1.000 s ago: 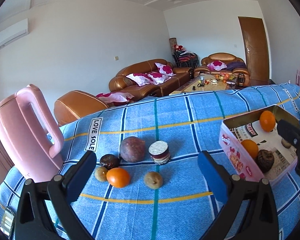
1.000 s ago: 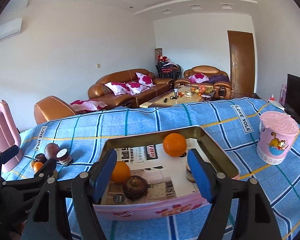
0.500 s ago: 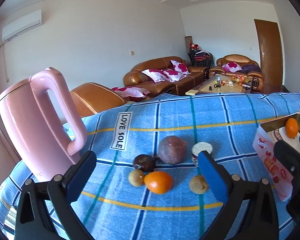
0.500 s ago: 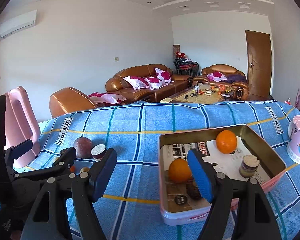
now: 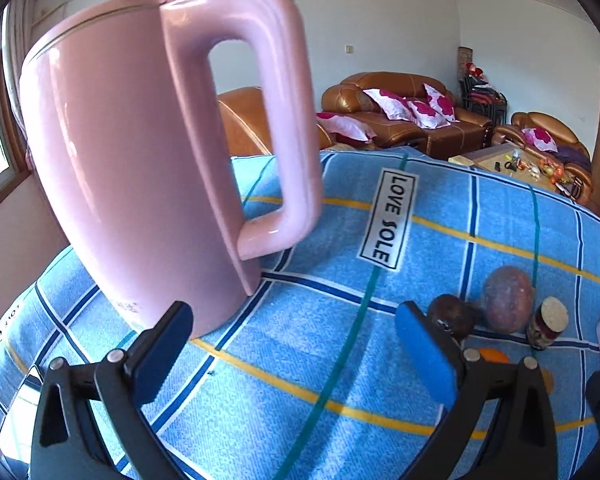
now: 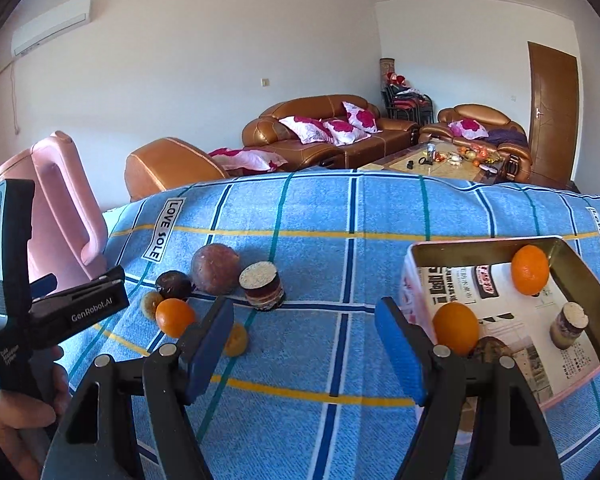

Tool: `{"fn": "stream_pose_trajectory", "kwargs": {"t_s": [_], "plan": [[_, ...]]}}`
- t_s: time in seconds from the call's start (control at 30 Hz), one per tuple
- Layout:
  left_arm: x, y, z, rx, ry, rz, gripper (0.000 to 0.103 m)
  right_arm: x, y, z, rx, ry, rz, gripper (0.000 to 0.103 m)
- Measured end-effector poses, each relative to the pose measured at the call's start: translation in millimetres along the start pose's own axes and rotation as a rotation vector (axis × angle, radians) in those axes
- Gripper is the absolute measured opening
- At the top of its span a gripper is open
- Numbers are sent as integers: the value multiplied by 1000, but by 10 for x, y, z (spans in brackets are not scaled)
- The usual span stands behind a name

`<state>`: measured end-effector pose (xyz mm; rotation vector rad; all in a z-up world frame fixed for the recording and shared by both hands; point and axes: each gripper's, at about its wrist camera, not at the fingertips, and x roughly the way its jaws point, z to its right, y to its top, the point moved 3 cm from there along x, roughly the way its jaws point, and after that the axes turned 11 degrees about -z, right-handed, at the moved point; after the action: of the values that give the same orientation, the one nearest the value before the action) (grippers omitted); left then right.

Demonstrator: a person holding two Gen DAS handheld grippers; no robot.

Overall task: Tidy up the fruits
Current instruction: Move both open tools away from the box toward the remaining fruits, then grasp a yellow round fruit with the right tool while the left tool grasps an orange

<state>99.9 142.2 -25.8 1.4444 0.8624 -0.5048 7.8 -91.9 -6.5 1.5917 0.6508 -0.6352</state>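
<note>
Loose fruit lies on the blue checked cloth (image 6: 340, 248): a large reddish-brown fruit (image 6: 215, 268), a dark round fruit (image 6: 173, 285), an orange (image 6: 175, 317), a small yellowish fruit (image 6: 236, 339) and a cut cylinder-shaped piece (image 6: 261, 286). The pink metal tin (image 6: 580, 264) at the right holds two oranges (image 6: 530, 270), a dark fruit and another cut piece (image 6: 569, 325). My right gripper (image 6: 305, 350) is open and empty, low over the cloth between the fruit and the tin. My left gripper (image 5: 294, 354) is open and empty, facing the pink kettle (image 5: 140, 152); the fruit sits to its right (image 5: 508, 299).
The tall pink kettle (image 6: 60, 208) stands at the cloth's left end, close to the left gripper. The left gripper's body (image 6: 60, 312) shows at the left of the right wrist view. Brown sofas (image 6: 320, 132) and a coffee table stand beyond the far edge.
Both grippers have swung left. The left one now faces the kettle, with the fruit off to its right. The right one has left the tin and faces the cloth beside the loose fruit.
</note>
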Motion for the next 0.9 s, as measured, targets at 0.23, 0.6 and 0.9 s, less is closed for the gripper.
{"fn": "stream_pose_trajectory", "kwargs": {"t_s": [0.23,0.6,0.9], "plan": [[58,-11,-120,-25,9,-23,103,394,-11,-346,-104,68,-184,59],[-111,-15,160,97,-186,2,98,549,-71,-422,-112,121,-277,28],[-193,-174,665,231,-346,-79,81,252,-69,-27,10,120,-156,28]]}}
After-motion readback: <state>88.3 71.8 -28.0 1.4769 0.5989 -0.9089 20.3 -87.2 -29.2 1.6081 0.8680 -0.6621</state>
